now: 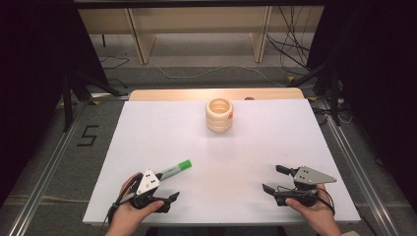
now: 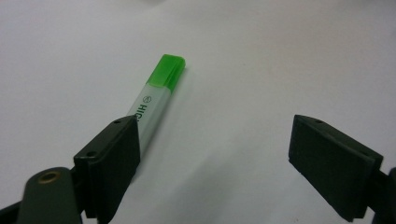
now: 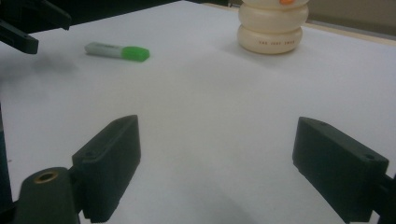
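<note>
"HIG" — cut off — on the highlighter [image 2: 152,105]; a "5" marked on the floor [image 1: 87,135].

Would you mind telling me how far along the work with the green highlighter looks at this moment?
Nothing looks done yet: the green highlighter lies flat on the white table, capped and ungripped. In hand: the left gripper is beside it, jaws wide open, one jaw covering its near end in the left gripper view. The right gripper is open with nothing between its jaws. Grasping and moving the highlighter, perhaps to the ringed wooden holder, is left.
</note>
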Tool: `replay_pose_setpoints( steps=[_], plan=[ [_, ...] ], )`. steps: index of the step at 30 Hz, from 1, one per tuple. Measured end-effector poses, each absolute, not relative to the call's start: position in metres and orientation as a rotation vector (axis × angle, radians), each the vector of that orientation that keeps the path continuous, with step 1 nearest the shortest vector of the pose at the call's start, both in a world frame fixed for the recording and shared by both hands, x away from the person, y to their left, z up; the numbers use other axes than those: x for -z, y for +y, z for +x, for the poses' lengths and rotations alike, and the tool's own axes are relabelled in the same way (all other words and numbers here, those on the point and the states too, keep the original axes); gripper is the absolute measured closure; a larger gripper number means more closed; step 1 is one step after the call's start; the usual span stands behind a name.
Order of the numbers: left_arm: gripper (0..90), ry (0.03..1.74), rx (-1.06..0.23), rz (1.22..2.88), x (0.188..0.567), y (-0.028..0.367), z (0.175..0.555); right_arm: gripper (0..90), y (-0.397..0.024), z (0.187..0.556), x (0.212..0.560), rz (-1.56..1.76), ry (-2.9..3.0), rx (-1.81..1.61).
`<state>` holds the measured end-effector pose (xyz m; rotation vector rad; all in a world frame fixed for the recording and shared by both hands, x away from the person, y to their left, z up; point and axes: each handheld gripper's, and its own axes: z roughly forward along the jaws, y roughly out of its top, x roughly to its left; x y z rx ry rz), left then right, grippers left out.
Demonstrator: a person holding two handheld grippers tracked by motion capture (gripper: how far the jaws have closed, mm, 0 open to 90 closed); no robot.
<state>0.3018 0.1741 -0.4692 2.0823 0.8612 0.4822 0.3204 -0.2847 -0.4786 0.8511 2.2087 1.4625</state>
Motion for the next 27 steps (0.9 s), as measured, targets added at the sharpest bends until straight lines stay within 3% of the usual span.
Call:
replay_pose_setpoints(
  steps=[20,25,27],
  plan=[
    [18.1,0.87,-0.49,2.076,0.4691,0.1764,0.305,16.2,-0.283,0.3212,0.4792,0.867,2.207,-1.467],
    [21.7,0.882,-0.513,2.057,0.4675,0.179,0.306,16.2,-0.2827,0.3213,0.4799,0.86,2.21,-1.458],
    [27.4,0.887,-0.517,2.055,0.4672,0.1797,0.3066,16.2,-0.283,0.3213,0.4798,0.866,2.208,-1.463]
  ],
)
